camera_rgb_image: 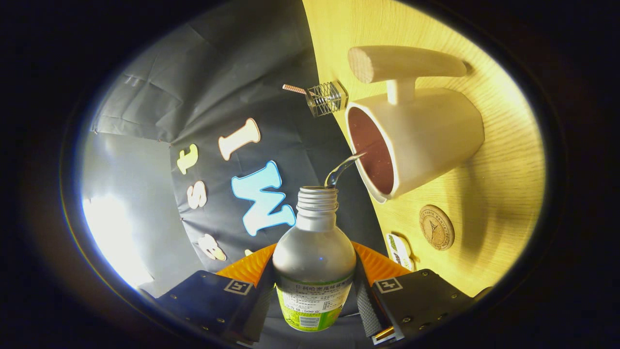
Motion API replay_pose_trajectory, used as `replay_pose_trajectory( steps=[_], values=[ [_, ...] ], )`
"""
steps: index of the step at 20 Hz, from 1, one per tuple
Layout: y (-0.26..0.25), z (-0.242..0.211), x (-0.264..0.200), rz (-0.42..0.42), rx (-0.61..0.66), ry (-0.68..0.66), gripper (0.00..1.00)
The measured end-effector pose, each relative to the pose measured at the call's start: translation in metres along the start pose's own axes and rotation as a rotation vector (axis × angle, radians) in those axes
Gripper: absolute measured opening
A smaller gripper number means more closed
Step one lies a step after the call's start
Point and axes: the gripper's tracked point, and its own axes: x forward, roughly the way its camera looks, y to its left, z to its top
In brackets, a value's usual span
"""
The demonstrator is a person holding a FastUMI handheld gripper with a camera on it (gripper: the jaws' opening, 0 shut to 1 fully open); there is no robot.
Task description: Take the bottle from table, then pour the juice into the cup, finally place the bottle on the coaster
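Pouring is under way in the gripper view, which is rolled over so that the wooden table (pixel 489 203) stands like a wall beside the gripper. The gripper (pixel 314 291) is clamped on the bottle (pixel 314 261): one finger presses on each side of the bottle's lower body, just about level with its green and white label. The bottle is pale and cloudy, with its cap off and its threaded neck bare. It points straight ahead, away from the fingers, toward the cup.

A thin clear stream of juice (pixel 342 167) arcs out of the bottle's mouth and reaches the rim of the cup (pixel 416 140). The cup is a white mug with a dark reddish-brown inside. It stands on the table just beyond the bottle's mouth, and its opening faces the bottle. Mouth and rim are near each other but apart, joined by the stream alone.

A thick, pale wooden handle (pixel 407 63) on a short white post sticks out from the cup's side.

A round cork coaster (pixel 436 227) lies flat on the table close to the cup's base, between the cup and the gripper. It is bare.

A small white packet (pixel 401 251) with green print lies on the table nearer the fingers. Beyond the cup, at the table's edge, stands a small clear box (pixel 327 98) with a thin stick poking out.
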Motion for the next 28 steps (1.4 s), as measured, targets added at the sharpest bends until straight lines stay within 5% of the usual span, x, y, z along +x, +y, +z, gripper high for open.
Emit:
replay_pose_trajectory(
  steps=[28],
  values=[
    [0.0043,0.0057,0.0002,-0.006,0.09,-0.018,0.76]
  ],
)
